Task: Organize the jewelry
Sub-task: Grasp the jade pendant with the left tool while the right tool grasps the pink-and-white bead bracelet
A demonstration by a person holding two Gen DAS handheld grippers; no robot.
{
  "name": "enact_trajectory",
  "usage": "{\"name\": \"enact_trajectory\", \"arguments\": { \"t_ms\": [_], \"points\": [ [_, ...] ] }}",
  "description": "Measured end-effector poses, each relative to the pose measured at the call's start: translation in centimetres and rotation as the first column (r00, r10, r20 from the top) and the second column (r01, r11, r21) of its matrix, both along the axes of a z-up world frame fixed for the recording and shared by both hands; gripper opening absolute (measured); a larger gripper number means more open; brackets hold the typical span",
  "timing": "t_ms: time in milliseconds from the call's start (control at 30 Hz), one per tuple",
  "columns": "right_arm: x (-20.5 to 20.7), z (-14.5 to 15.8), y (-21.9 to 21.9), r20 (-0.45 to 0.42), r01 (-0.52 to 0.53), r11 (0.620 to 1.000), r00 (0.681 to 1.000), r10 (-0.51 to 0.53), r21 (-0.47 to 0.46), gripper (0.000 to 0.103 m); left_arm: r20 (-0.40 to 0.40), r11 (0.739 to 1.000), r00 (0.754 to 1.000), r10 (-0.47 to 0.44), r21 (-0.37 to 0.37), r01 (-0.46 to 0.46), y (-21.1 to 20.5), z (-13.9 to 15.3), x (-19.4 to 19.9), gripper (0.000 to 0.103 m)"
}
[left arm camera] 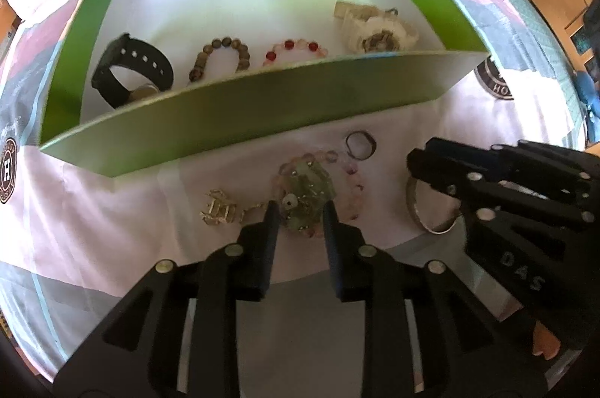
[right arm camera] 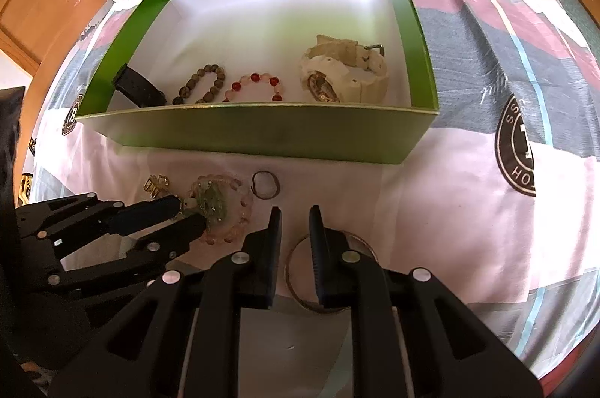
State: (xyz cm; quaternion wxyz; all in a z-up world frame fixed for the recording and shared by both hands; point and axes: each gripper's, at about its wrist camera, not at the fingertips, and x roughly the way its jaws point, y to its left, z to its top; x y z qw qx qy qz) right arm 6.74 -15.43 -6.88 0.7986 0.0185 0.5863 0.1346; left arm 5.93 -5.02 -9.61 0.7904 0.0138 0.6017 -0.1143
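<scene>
left gripper [left arm camera: 300, 206] spread, straddling pink bead bracelet [left arm camera: 337, 188] | right gripper [right arm camera: 295, 210] spread over bangle [right arm camera: 326, 270] | risk: beads slip, snag gold chain [left arm camera: 221, 210]

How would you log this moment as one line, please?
left gripper: open around green pendant | right gripper: open over bangle | box: four pieces inside

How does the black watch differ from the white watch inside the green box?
The black watch lies at the left end of the green box; the white watch lies at the right end. The black one has a slim strap; the white one looks bulkier. Both rest on the box floor.
</scene>
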Motion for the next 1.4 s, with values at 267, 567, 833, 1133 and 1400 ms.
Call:
{"name": "enact_trajectory", "arguments": {
  "t_ms": [267,567,833,1133,1400],
  "points": [
    [-0.2,0.0,0.0,0.002,0.000,1.000,1.000,0.000,-0.005,0.016,0.025,0.998,0.999,0.044,-0.046,-0.043,1.0,0.9,0.4,0.015],
    [-0.2,-0.1,1.9,0.001,-0.040,0.998,0.999,0.040,0.050,0.016,0.068,0.986,0.991,0.119,-0.123,-0.110,4.7,3.9,-0.3,0.015],
    [0.2,-2.2,5.6,-0.013,-0.087,0.994,0.996,0.087,-0.068,0.017,0.063,0.988,0.992,0.112,-0.115,-0.104,4.8,3.8,-0.4,0.015],
    [-0.6,-1.8,6.4,0.031,-0.134,0.984,0.990,0.138,-0.115,0.009,0.067,0.988,0.992,0.110,-0.116,-0.102,5.1,4.0,-0.5,0.015],
    [-0.7,0.9,4.0,0.075,-0.105,0.993,0.991,0.110,-0.058,0.008,0.079,0.986,0.990,0.121,-0.126,-0.110,5.6,4.5,-0.9,0.015]
  ]
}}
